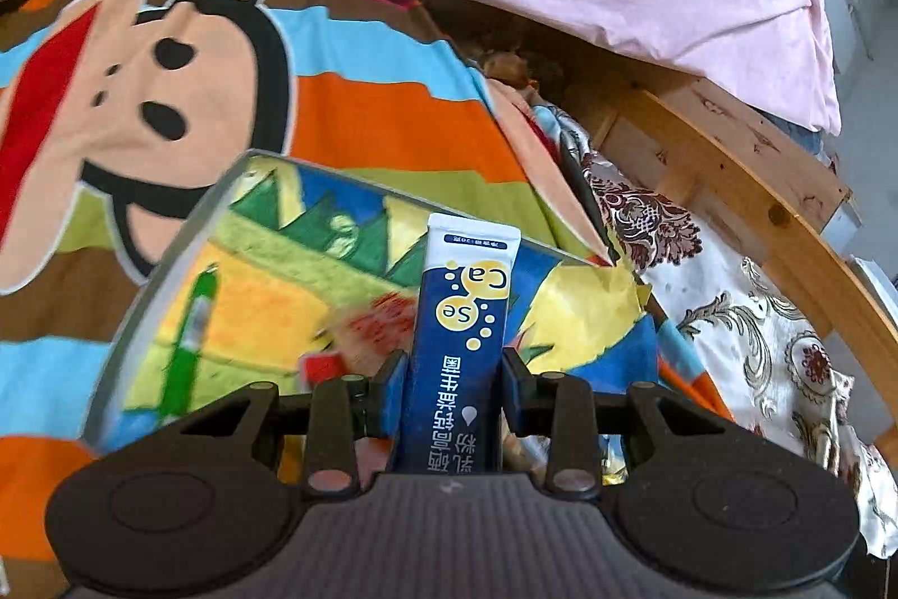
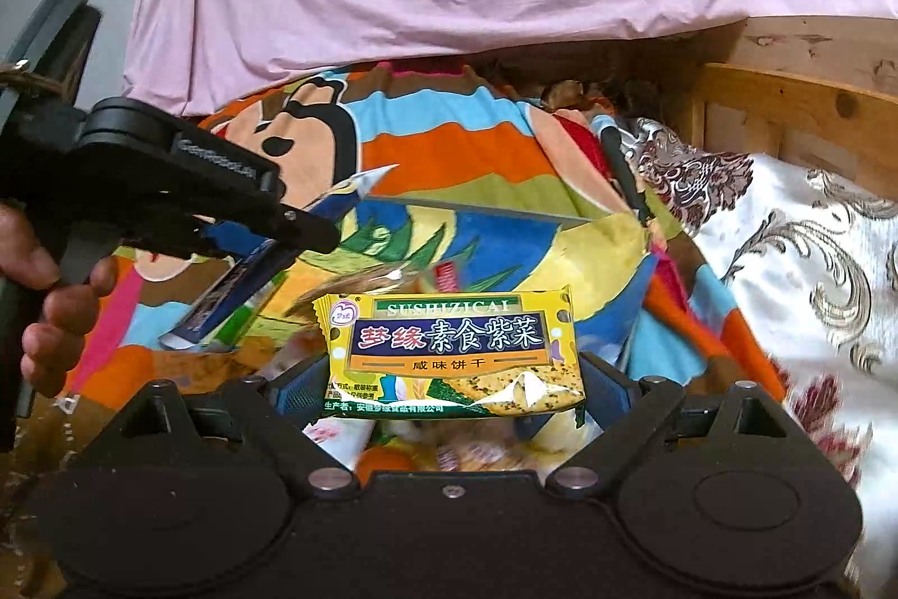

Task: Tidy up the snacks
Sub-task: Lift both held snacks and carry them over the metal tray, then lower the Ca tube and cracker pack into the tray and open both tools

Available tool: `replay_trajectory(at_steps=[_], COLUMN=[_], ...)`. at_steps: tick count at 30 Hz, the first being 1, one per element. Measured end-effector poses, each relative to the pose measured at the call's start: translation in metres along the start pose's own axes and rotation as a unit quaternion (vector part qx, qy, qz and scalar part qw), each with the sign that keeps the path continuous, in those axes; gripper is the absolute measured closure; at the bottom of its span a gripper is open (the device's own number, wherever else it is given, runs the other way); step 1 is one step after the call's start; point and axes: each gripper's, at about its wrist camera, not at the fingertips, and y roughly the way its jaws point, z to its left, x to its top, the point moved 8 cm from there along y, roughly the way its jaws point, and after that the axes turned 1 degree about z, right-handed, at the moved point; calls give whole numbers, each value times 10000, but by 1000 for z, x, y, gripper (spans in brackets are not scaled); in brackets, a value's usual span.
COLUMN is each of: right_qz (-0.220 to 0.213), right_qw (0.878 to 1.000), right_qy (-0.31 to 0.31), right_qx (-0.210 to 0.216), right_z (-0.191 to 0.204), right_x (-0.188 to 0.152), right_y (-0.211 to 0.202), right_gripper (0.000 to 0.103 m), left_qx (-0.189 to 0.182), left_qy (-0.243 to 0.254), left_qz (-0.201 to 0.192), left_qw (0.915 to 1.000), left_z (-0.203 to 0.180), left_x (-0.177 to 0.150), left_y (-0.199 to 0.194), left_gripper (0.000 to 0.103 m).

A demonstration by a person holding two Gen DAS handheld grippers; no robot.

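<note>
Carrying two snacks at once, we have the left gripper [image 1: 454, 363] clenched on a blue sachet [image 1: 463, 318] that stands upright between its pads, and the right gripper [image 2: 443, 391] clamped across the width of a yellow seaweed-cracker packet [image 2: 452, 352], jaws spread wide to span it. Both packets hang above a clear box [image 1: 168, 273] that sits on the cartoon blanket [image 1: 168, 54]; through its walls we see a green tube [image 1: 188, 341] and some red wrappers, blurred. In the right wrist view the left gripper [image 2: 264, 262] shows from the side with a hand [image 2: 50, 296] on its handle, the sachet [image 2: 224, 301] poking down toward the box's left part.

To do this well, we judge that each packet should go to its own part of the box, so the two tools stay out of each other's way. We want the sachet lowered end first until it nearly touches the bottom, then let go, since a tall thin stick dropped from above would likely tip and land across the others. The cracker packet is wide and crinkly; we should keep it level, bring it over a bare patch and set it flat before easing the jaws apart. Its torn corner looks fragile, so squeezing harder seems unwise. Further snacks lie under the right gripper, too blurred to name.
</note>
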Motion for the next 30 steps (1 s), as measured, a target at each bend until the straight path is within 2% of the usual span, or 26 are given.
replay_trajectory(at_steps=[6, 12, 20, 30], right_qz=[156, 322, 326, 322], right_qw=[9992, 9988, 9983, 9982], right_qy=[-280, -125, -238, -254], right_qx=[-221, -353, -414, -437], right_z=[-20, -38, -38, -39], right_x=[4, -1, -8, -6], right_y=[20, 33, 35, 37], right_gripper=[11, 11, 11, 11], left_qx=[20, 116, 164, 221], left_qy=[331, 765, 1174, 1196], left_qz=[-51, 117, 92, 190], left_qw=[9994, 9969, 9929, 9924], left_z=[-31, -57, -75, -75], left_x=[14, 16, 10, 6], left_y=[42, 76, 86, 93], left_gripper=[65, 65, 66, 65])
